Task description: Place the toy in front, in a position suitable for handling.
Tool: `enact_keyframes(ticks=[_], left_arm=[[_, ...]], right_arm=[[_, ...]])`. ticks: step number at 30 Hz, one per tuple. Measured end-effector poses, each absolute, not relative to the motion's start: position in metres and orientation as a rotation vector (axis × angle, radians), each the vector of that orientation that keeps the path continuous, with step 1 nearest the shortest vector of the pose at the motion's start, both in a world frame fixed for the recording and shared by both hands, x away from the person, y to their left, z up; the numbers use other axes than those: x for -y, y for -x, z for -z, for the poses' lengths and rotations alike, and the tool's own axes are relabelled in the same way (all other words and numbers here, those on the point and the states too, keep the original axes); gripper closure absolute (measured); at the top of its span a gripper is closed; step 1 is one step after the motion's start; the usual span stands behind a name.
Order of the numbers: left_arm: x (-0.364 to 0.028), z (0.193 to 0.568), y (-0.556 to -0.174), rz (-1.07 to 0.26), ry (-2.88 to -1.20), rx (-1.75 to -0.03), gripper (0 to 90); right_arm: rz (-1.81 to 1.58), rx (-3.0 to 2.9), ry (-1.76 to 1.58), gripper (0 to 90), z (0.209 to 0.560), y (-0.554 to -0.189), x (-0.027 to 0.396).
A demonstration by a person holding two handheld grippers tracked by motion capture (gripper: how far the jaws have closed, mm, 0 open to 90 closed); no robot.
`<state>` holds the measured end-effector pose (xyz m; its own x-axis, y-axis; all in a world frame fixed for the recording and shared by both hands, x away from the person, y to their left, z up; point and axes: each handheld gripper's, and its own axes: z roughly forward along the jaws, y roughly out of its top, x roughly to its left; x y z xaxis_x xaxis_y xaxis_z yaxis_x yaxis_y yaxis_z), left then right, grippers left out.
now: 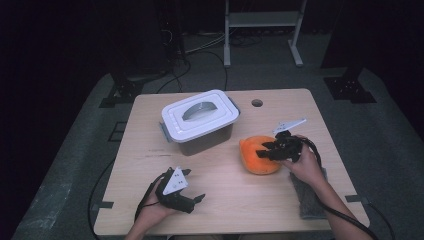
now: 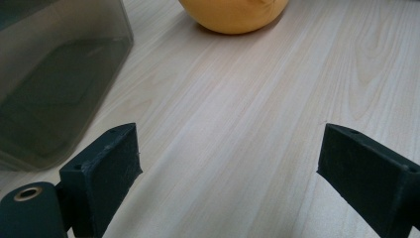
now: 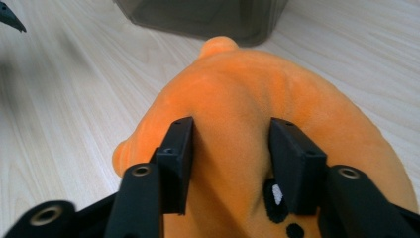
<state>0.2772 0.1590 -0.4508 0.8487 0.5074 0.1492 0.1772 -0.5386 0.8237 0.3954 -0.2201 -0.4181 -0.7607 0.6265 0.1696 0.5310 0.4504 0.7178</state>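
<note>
An orange plush toy is pinched by the right tool; the lidded bin lies far-left of it, while the left tool is held released on the near tabletop.

Orange plush toy (black markings)

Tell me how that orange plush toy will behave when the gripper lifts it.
The orange plush toy looks soft: the right gripper pinches a ridge of its fuzzy fabric, so it will probably sag and deform rather than stay stiff. It is likely light for its bulk. The fuzzy nap should resist slipping.
</note>
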Motion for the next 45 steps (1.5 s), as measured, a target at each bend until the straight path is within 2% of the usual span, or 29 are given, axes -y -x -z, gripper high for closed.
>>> enact_keyframes(ticks=[6,14,23,30,45], left_arm=[[-0.159,0.451,-0.277,-0.467,-2.13,-0.494,8.6],[-0.161,0.449,-0.278,-0.474,-2.114,-0.5,8.6],[-0.163,0.448,-0.278,-0.476,-2.106,-0.506,8.6],[-0.165,0.445,-0.277,-0.464,-2.066,-0.517,8.6],[-0.165,0.443,-0.275,-0.419,-2.034,-0.487,8.6]], right_arm=[[-1.174,-2.605,-1.08,66.6,0.413,-0.392,0.218],[-1.157,-2.577,-1.133,74.6,0.397,-0.388,0.216],[-1.21,-2.622,-1.12,76.1,0.384,-0.38,0.216],[-1.252,-2.684,-0.997,76.0,0.37,-0.344,0.192],[-1.203,-2.744,-0.929,75.6,0.382,-0.32,0.141]])
